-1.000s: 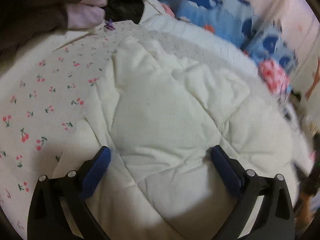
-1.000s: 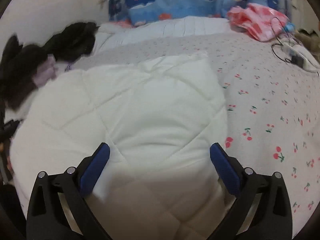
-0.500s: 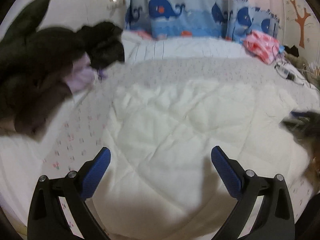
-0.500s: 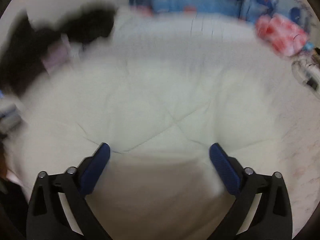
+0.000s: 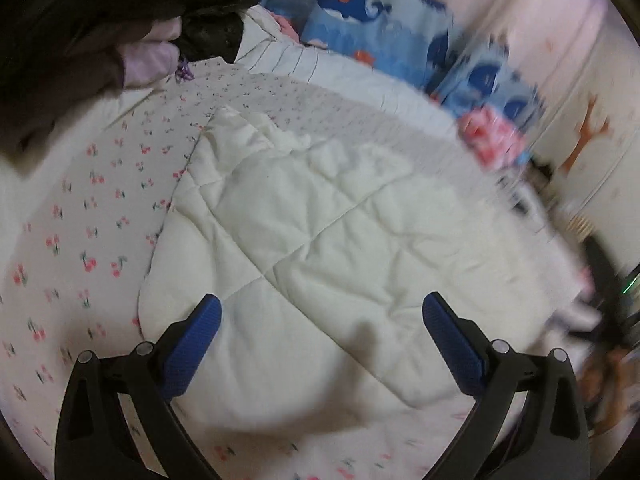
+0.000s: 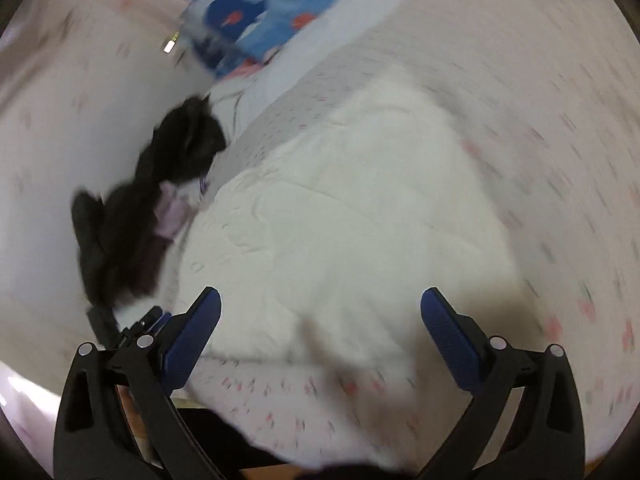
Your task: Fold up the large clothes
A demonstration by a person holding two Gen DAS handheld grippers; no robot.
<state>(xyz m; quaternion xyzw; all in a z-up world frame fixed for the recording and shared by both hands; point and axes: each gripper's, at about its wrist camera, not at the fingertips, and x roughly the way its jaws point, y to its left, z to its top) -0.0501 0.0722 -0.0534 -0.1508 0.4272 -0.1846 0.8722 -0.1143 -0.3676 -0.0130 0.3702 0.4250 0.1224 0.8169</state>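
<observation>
A large cream quilted garment (image 5: 320,240) lies folded flat on the cherry-print bed sheet (image 5: 80,240). It also shows in the right wrist view (image 6: 360,220), blurred. My left gripper (image 5: 320,340) is open and empty, hovering over the garment's near edge. My right gripper (image 6: 320,332) is open and empty above the garment's near part, close to the bed's front edge. Neither gripper touches the cloth.
A dark pile of clothes with a lilac piece (image 5: 100,40) lies at the far left of the bed; it also shows in the right wrist view (image 6: 152,208). Blue whale-print pillows (image 5: 380,20) and a pink checked cloth (image 5: 492,140) lie along the back.
Both grippers stay open. The left view has swung and tilted toward the garment's left side. The right view has rotated sharply and pulled back toward the bed's front edge.
</observation>
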